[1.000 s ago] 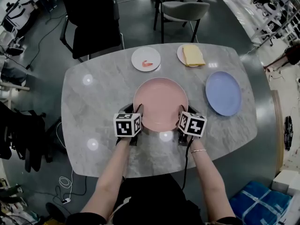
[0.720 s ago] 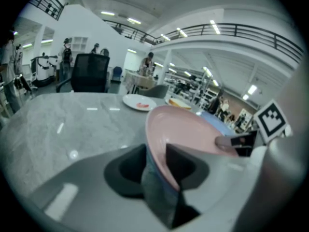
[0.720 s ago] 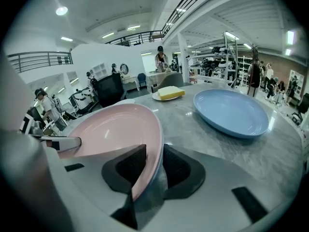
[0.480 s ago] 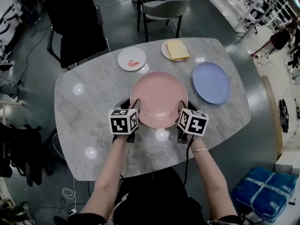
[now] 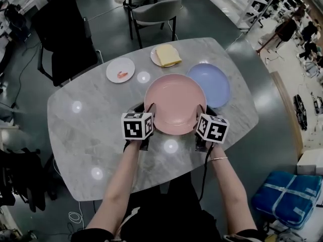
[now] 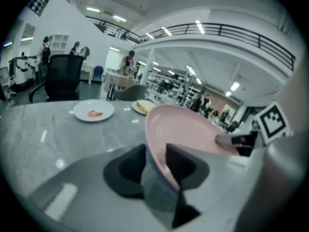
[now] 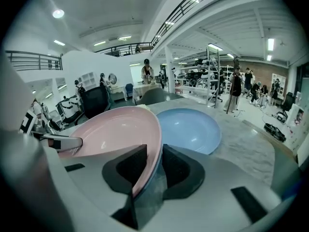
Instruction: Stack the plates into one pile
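1. A round blue plate (image 5: 214, 82) lies just right of the round pink plate (image 5: 175, 104) (small white plates (image 5: 120, 69) sit beyond).
2. The left gripper (image 5: 149, 112) clamps the pink plate's left rim; the right gripper (image 5: 201, 114), its jaws just closing, clamps the right rim.

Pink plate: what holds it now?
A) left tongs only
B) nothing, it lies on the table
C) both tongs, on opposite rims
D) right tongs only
C: the left tongs and the right tongs, whose jaws have just been closing, each clamp the pink plate.
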Demonstrator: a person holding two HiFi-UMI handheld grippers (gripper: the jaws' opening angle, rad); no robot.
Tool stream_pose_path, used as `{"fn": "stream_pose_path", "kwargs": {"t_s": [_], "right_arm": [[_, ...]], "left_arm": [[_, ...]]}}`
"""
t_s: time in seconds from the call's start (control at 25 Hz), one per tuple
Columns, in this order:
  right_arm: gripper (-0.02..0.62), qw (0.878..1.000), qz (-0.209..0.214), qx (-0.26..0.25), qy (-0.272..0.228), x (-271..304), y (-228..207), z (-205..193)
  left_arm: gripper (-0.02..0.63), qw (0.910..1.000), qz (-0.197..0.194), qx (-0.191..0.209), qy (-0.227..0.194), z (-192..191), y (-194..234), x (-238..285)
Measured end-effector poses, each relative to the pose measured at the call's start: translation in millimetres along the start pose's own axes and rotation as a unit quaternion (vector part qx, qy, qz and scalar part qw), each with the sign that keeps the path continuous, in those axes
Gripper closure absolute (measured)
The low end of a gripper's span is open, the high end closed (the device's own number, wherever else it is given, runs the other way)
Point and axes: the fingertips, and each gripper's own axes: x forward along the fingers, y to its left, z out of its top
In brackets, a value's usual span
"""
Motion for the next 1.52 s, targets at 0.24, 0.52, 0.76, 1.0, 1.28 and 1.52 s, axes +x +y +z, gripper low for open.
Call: {"fn": "stream_pose_path", "kwargs": {"t_s": [0.24,0.52,0.76,1.0,1.28,1.52], "right_arm": [[0.500,1.000,0.003,0.005,0.002,12,-62,21],[0.500,1.000,0.025,-0.013,0.005,40,-124,51],[0.500,0.999,0.025,-0.026,0.001,64,-165,72],[0.494,0.999,0.025,-0.038,0.012,87,-187,71],[0.491,0.998,0.025,-0.053,0.026,101,-194,61],[0.489,0.997,0.022,-0.072,0.035,109,-197,52]], "left_arm": [[0.471,0.9999,0.009,0.005,0.000,20,-49,41],[0.469,0.9995,0.030,-0.009,-0.001,37,-90,96],[0.466,0.9990,0.044,-0.010,0.002,50,-112,138],[0.465,0.9981,0.060,-0.002,0.015,49,-121,164],[0.460,0.9966,0.071,0.027,0.030,45,-121,177],[0.453,0.9924,0.086,0.074,0.048,45,-121,183]]}}
